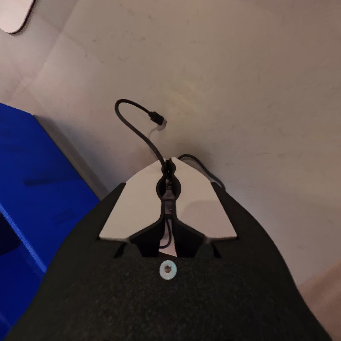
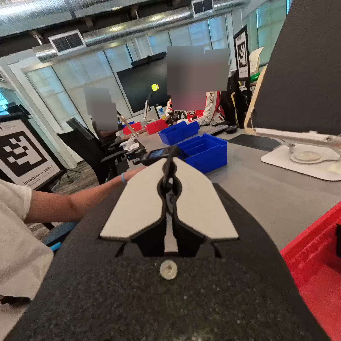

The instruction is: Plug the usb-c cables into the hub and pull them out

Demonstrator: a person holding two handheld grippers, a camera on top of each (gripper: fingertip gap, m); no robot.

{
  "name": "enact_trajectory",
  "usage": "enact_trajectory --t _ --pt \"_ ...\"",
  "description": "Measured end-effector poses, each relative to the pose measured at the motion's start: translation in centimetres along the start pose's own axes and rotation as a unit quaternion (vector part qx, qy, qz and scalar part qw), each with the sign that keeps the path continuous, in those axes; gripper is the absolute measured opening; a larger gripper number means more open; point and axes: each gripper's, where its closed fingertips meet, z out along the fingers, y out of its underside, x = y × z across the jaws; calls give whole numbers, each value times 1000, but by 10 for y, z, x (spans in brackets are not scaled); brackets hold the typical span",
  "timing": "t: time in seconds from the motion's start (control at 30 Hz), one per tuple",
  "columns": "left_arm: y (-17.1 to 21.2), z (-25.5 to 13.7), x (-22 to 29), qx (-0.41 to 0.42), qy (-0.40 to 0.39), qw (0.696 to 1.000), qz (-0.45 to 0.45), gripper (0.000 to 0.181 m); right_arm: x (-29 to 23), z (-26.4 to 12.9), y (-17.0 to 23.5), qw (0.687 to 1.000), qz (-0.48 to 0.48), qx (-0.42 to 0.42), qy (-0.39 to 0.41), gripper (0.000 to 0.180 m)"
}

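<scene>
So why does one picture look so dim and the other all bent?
Left wrist view: dim and warm, the left gripper shadowing the table around the black cable. Right wrist view: bright daylight, wide-angle bending of the ceiling ducts, soft blur at the edges.

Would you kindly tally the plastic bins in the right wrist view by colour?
Blue bins: 2, the near blue bin and the far blue bin
Red bins: 3, the near red bin, the left far red bin and the right far red bin
Total: 5; a blue sliver farther back is too small to tell.
</scene>
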Motion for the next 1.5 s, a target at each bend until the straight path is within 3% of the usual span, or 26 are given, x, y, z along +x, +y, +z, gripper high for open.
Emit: enact_trajectory --t 0.13,0.37,0.47,0.53,0.6,0.7,0.8,0.87,0.93,1.07,1.17,1.23,1.3,1.43,1.5 --pt "-9 -8 10 16 16 1000 7 0 13 25 41 997 19 -71 17 0" --pt "-14 -21 12 35 29 999 8 0 19 42 71 992 58 -113 10 0" --pt "-11 -20 11 30 30 999 6 0 49 30 136 953 83 -279 89 0" --pt "-8 -17 12 24 32 999 8 0 67 16 170 918 61 -366 144 10" --pt "-7 -14 15 19 35 999 10 7 73 8 187 894 36 -414 166 21" --pt "-8 -18 21 20 40 999 10 21 65 4 203 869 21 -466 164 54" --pt "-15 -34 26 51 39 998 3 26 50 -15 213 824 20 -540 170 60" --pt "-17 -47 29 77 35 996 -7 30 46 -29 208 795 -24 -575 193 69" --pt "-15 -60 31 105 21 994 -14 34 45 -29 196 786 -86 -579 201 76" --pt "-5 -98 53 174 3 984 -21 36 36 13 178 795 -232 -547 118 93" --pt "10 -117 79 210 20 977 -17 35 35 48 180 775 -310 -549 46 96" --pt "22 -122 95 234 36 971 -24 35 53 57 197 749 -333 -573 27 107" --pt "36 -121 114 249 64 966 -25 35 88 55 218 711 -324 -623 44 107" --pt "60 -117 149 290 132 947 -45 30 101 63 242 735 -253 -629 0 81" --pt "69 -116 161 304 166 936 -66 29 105 63 244 721 -266 -639 -1 75"
